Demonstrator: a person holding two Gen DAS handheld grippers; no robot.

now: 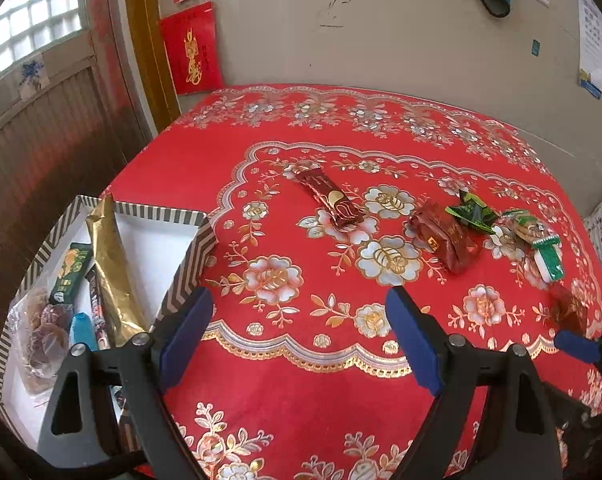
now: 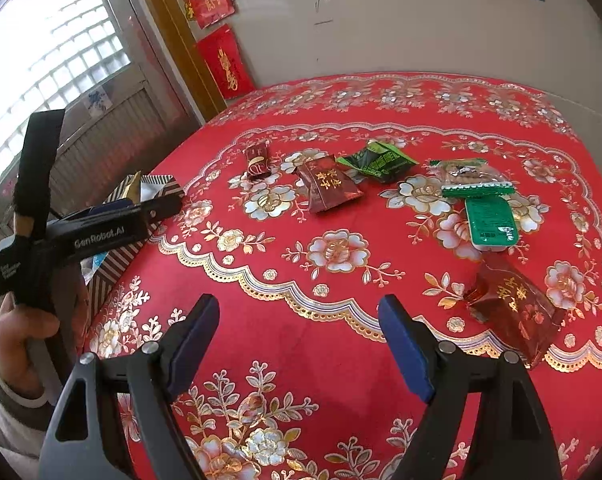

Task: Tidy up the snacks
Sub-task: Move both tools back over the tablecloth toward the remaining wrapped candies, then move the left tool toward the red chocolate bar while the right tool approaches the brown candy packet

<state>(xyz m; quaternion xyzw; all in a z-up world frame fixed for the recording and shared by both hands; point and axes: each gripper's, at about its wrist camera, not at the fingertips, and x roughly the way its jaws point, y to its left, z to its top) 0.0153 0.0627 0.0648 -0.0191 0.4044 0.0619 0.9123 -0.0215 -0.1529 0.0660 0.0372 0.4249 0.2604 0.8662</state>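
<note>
- both empty, jaws apart: left gripper (image 1: 299,340), right gripper (image 2: 299,340).
- just ahead-right of right gripper on the table (image 2: 261,340): red pouch (image 2: 513,312); light, crinkly, slippery; pinch across flat sealed edge.
- beside left gripper: striped box (image 1: 189,272).

The right gripper (image 2: 299,334) is held over the worktop (image 2: 261,320), which is covered by a red flowered cloth; its blue-padded fingers (image 2: 405,348) are spread wide with nothing between them. Several snacks are laid out beyond it: a small dark red bar (image 2: 257,162), a brown-red packet (image 2: 329,186), a green and black packet (image 2: 379,162), a clear biscuit pack (image 2: 467,176), a green-lidded cup (image 2: 491,222) and, nearest on the right, a red packet (image 2: 513,312). At the left edge the left gripper (image 2: 101,228) is seen in a hand (image 2: 19,332) (side-on, its state unclear) in front of a striped box (image 2: 149,186).
</note>
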